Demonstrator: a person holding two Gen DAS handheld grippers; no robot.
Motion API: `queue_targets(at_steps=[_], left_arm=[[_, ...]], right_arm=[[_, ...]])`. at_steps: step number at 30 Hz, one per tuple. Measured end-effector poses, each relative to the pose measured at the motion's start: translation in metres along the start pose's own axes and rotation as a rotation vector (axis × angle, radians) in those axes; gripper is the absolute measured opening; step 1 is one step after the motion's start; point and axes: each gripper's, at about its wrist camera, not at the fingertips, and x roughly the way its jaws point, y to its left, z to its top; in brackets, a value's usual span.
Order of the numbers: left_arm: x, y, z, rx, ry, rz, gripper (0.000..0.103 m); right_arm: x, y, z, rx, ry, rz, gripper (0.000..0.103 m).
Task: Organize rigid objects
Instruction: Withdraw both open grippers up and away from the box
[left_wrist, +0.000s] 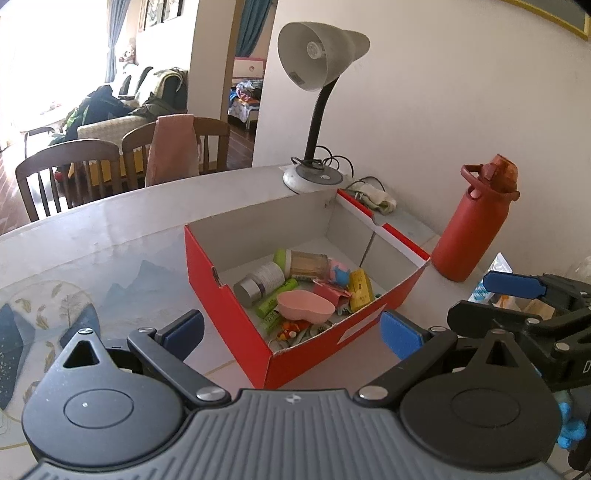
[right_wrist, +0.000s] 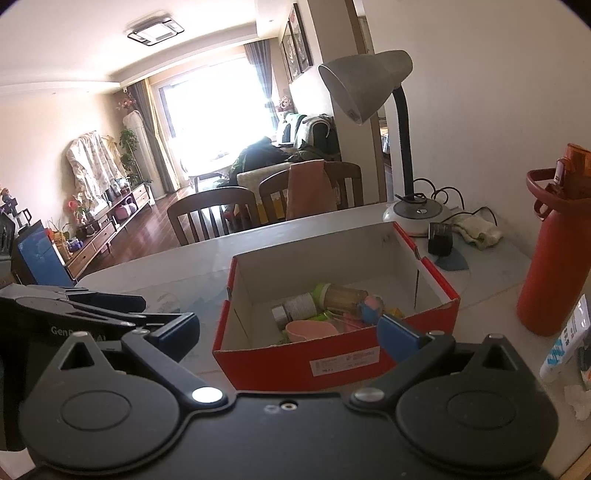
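Note:
A red cardboard box (left_wrist: 229, 295) with a white inside stands on the table; it also shows in the right wrist view (right_wrist: 295, 360). It holds several small things: a pink dish (left_wrist: 304, 304), a silver-capped jar (left_wrist: 260, 282), a green-lidded bottle (left_wrist: 303, 263), a yellow pack (left_wrist: 360, 290). My left gripper (left_wrist: 291, 332) is open and empty, just in front of the box. My right gripper (right_wrist: 288, 332) is open and empty, at the box's near side. The right gripper also shows in the left wrist view (left_wrist: 517, 291).
A grey desk lamp (left_wrist: 314, 74) stands behind the box, its base (right_wrist: 417, 212) by the wall. A red water bottle (left_wrist: 476, 225) stands right of the box. A white tube (right_wrist: 565, 339) and a cloth (right_wrist: 476, 229) lie at the right. Wooden chairs (left_wrist: 66, 173) stand beyond the table.

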Motion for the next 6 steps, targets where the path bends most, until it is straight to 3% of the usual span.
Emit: queue_targets(at_steps=[6], left_arm=[[0.0029,0.0032,-0.0005,-0.017,0.013,0.006,0.102]], right_arm=[[0.0010,0.0006,-0.0023,0.013,0.008,-0.009,0.103]])
